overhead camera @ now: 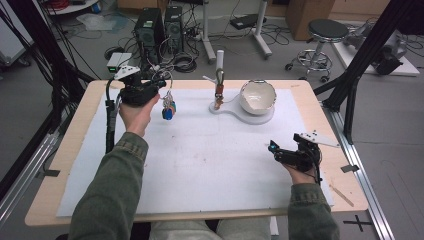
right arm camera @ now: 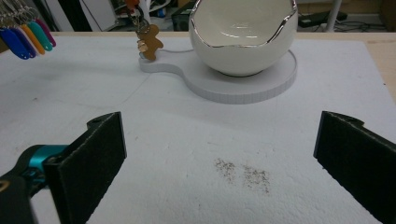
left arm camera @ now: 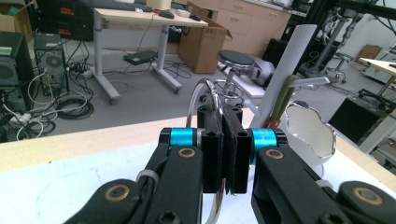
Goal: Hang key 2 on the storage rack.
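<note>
My left gripper [overhead camera: 158, 88] is raised over the table's far left and is shut on a metal key ring [left arm camera: 206, 95]. A bunch of coloured key tags [overhead camera: 168, 108] dangles from that ring, and they also hang at the far left of the right gripper view [right arm camera: 28, 35]. To the right stands a white stand [overhead camera: 219, 60] with hooks, and a gingerbread-man keychain [overhead camera: 218, 103] hangs from it. Beside it a white egg-shaped bowl [overhead camera: 257, 96] sits on the same white base [overhead camera: 235, 112]. My right gripper [overhead camera: 287, 149] rests open near the right front, facing the bowl [right arm camera: 243, 37], with nothing between its pads [right arm camera: 100, 156].
A white mat [overhead camera: 200, 160] covers the wooden table [overhead camera: 75, 130]. A brownish smudge [right arm camera: 243, 173] marks the mat just ahead of the right gripper. Beyond the table are computer towers [overhead camera: 150, 30], cables and a stool [overhead camera: 325, 35] on the floor.
</note>
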The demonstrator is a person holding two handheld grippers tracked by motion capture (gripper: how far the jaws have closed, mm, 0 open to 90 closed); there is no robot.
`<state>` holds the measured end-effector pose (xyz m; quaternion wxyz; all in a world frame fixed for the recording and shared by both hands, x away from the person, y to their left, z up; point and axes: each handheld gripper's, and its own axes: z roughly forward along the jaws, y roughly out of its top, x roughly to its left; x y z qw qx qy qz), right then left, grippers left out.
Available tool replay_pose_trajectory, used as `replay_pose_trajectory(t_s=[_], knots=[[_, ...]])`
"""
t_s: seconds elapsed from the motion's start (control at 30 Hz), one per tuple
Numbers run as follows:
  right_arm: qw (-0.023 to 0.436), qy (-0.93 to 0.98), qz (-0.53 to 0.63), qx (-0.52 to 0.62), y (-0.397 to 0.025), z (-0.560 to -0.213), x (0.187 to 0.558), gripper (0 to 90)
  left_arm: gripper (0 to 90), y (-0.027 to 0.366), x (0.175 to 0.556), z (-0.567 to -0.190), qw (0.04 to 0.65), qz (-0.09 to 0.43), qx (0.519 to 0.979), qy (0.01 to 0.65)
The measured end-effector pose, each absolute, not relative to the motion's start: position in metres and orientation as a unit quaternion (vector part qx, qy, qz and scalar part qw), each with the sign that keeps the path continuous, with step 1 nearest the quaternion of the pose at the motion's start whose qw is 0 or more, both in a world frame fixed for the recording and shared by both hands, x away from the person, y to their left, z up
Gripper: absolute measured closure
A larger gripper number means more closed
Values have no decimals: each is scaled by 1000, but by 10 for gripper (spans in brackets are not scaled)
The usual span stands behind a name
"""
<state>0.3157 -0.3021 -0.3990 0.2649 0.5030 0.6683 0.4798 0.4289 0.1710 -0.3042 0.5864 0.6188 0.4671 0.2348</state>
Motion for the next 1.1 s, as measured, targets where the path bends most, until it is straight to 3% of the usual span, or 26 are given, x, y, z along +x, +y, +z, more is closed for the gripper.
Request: replay_pose_trajectory(t_s=[1.1], knots=[[289, 639, 497, 511, -313, -401, 302, 15, 864, 100, 479, -300, 583, 206, 643, 452]])
